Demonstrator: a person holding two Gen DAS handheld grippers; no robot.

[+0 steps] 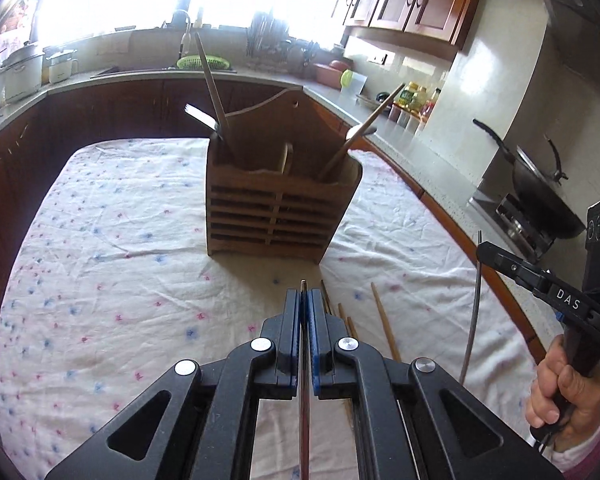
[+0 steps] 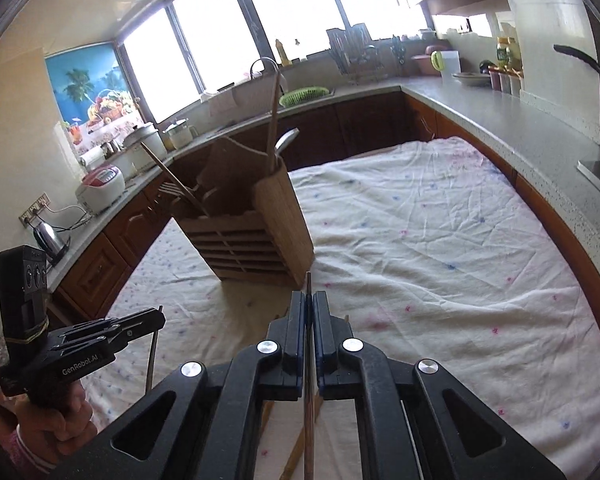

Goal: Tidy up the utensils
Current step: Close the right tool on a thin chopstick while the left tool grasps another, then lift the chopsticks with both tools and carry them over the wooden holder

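A wooden utensil holder stands on the cloth-covered table; it also shows in the right wrist view. It holds a fork, wooden chopsticks and a spoon with a chopstick. My left gripper is shut on a thin metal utensil, held just in front of the holder. My right gripper is shut on a thin metal utensil; it shows in the left wrist view with the utensil hanging down. Loose chopsticks lie on the cloth.
The table wears a white flowered cloth. Counters surround it: a sink with a green colander, rice cookers, a kettle, a wok on the stove, bottles.
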